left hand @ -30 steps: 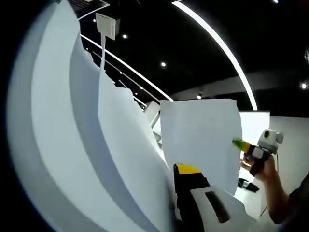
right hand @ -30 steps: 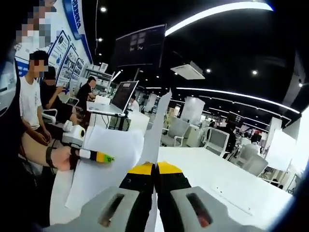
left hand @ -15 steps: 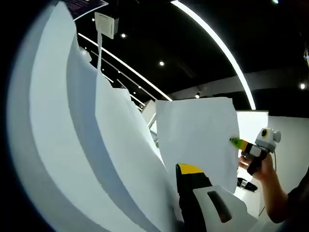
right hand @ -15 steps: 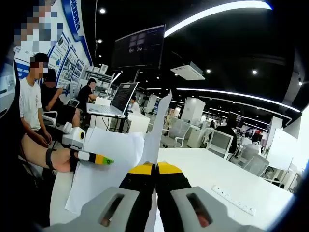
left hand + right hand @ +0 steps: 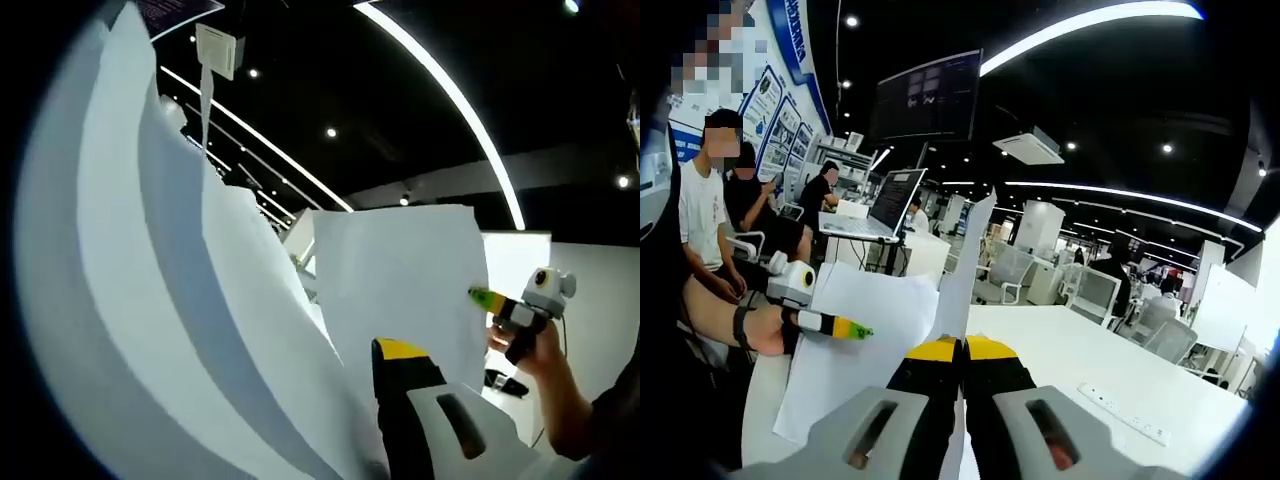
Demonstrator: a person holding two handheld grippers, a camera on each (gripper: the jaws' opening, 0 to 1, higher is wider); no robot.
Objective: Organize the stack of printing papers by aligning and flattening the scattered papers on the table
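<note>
While both grippers' jaws pinch the papers shut, the right gripper view shows the table.

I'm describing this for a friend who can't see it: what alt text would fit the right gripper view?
Yellow-tipped tongs rise from the bottom, shut on the edge of white sheets of paper held up above a white table. At left, a person's hand holds a second pair of tongs against the paper. Behind is a dim office with a laptop, chairs and seated people.
</note>
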